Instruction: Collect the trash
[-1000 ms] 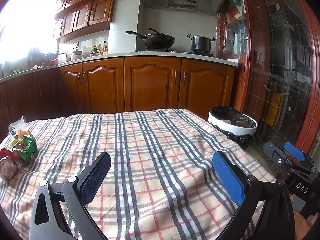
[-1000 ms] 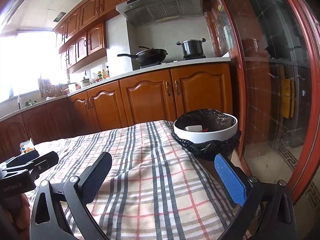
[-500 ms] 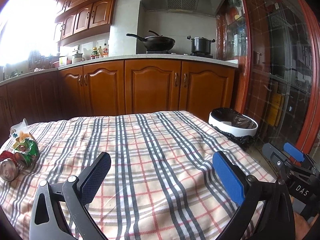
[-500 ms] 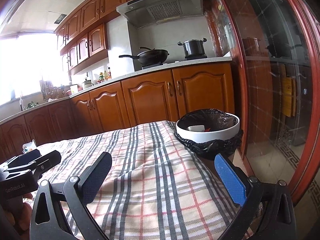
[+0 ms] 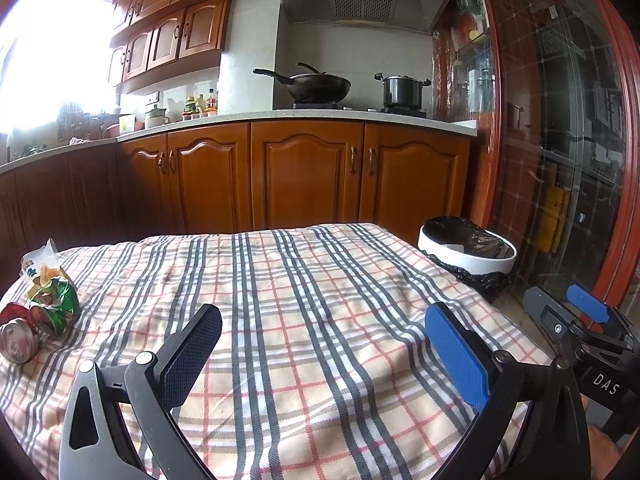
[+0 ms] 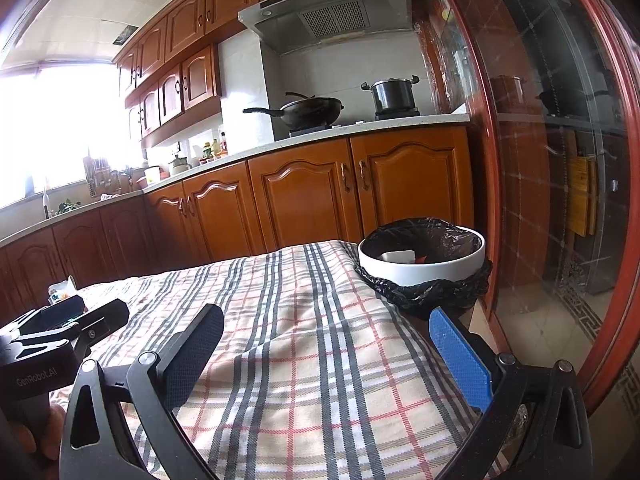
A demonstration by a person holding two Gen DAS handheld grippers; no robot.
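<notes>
A white trash bin lined with a black bag stands off the table's far right corner; in the right wrist view it holds some scraps. Trash lies at the table's left edge: a crushed red can, a green crumpled wrapper and a snack bag. My left gripper is open and empty above the table's near middle. My right gripper is open and empty above the table's near right side, short of the bin. Each gripper shows in the other's view.
The table wears a plaid cloth. Wooden kitchen cabinets run behind it, with a wok and a pot on the stove. A glass door with a red frame is at the right.
Both views have tilted slightly, with the table and bin sitting a little lower in frame. Both grippers stay open and empty.
</notes>
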